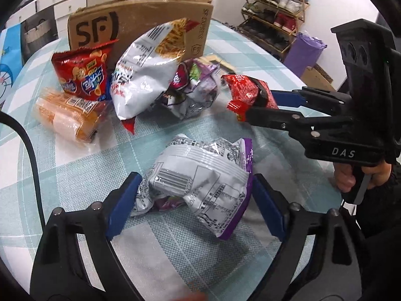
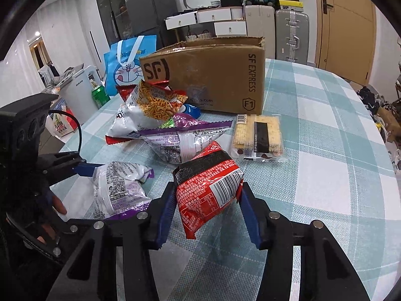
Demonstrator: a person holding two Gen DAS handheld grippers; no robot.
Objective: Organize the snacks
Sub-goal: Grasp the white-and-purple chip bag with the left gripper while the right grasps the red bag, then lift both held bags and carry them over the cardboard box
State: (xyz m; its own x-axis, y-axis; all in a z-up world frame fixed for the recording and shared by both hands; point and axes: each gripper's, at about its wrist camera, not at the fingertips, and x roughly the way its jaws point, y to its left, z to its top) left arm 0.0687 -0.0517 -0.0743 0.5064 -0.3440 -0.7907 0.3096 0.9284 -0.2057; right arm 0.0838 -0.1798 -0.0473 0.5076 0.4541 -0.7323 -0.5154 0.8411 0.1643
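A crumpled silver and purple snack bag (image 1: 200, 175) lies on the checked tablecloth between the blue pads of my left gripper (image 1: 196, 178), which touch it on both sides. The same bag (image 2: 117, 188) shows at the left in the right wrist view. My right gripper (image 2: 208, 188) is shut on a red and black snack packet (image 2: 208, 183), held just above the table. In the left wrist view that packet (image 1: 240, 92) hangs at the right gripper's (image 1: 260, 95) tips. A cardboard box (image 2: 213, 75) stands at the back.
In front of the box lies a pile: a silver noodle-snack bag (image 1: 150, 70), a red chips bag (image 1: 82, 75), an orange cracker pack (image 1: 65, 115) and another purple bag (image 1: 195, 92). A clear cracker pack (image 2: 258, 135) lies right of it. The table (image 2: 325, 150) extends to the right.
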